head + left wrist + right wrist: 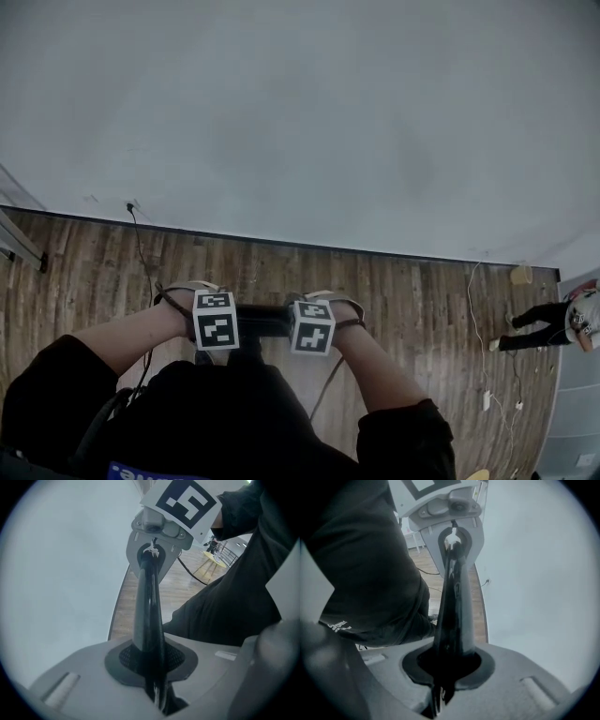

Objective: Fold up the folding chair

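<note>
The light is dim and flat everywhere, with no hard shadows: in the head view the pale wall [309,112] shows only a soft grey gradient, and the wooden floor [412,300] looks dull and a little grainy. Both gripper views are round fisheye pictures with black corners; straight lines bend near the rim, and the nearest grey foreground is blurred. On the black bar [149,616] a thin glossy streak of reflected light runs along its length, and the wall behind it is washed out to pale blue-grey.

Black chair bar [263,321], brown plank floor [412,300], pale grey wall [328,112]
</note>
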{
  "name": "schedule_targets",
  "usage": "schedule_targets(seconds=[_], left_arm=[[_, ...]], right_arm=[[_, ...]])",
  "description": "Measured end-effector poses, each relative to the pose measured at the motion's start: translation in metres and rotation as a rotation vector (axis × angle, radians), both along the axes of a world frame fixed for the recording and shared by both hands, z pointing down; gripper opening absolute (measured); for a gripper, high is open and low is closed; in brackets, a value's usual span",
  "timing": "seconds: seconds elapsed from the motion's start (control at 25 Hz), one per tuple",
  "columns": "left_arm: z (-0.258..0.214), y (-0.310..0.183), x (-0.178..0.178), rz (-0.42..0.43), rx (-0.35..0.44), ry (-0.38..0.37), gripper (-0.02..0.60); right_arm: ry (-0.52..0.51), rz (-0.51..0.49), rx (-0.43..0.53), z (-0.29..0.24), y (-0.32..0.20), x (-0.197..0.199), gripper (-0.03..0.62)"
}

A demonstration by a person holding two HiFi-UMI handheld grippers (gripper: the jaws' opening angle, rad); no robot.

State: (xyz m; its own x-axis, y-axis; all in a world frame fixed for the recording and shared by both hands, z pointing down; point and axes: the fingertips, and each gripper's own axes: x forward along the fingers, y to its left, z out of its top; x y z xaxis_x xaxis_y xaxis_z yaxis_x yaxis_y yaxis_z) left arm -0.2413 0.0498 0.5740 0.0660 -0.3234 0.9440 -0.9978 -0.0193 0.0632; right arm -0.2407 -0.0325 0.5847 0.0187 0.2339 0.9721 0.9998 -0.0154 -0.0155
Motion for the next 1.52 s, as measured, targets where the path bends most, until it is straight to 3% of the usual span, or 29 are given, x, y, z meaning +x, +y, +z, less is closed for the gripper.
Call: schedule_targets(seconds=[0.44,0.64,0.96,1.52], left_arm=[[0.006,-0.005,-0.092,-0.171,-0.008,0.02,0.054],[0.011,-0.017,-0.123,-0.199,-0.009,0.018,0.055],[0.01,-0.023,-0.181,-0.143,-0.004,0.02,0.056],[0.011,-0.013,-0.245,-0.009,-0.026,0.049,0.057]], right_arm=[[0.005,-0.16,0.0,0.004,-0.005,-0.105,0.044],[0.002,-0.178,0.011,0.008,-0.016,-0.14,0.044],[0.013,-0.112,0.019,0.005,-0.022,-0.193,0.044],[0.046,0.012,0.015,0.007,-0.014,-0.246,0.044]])
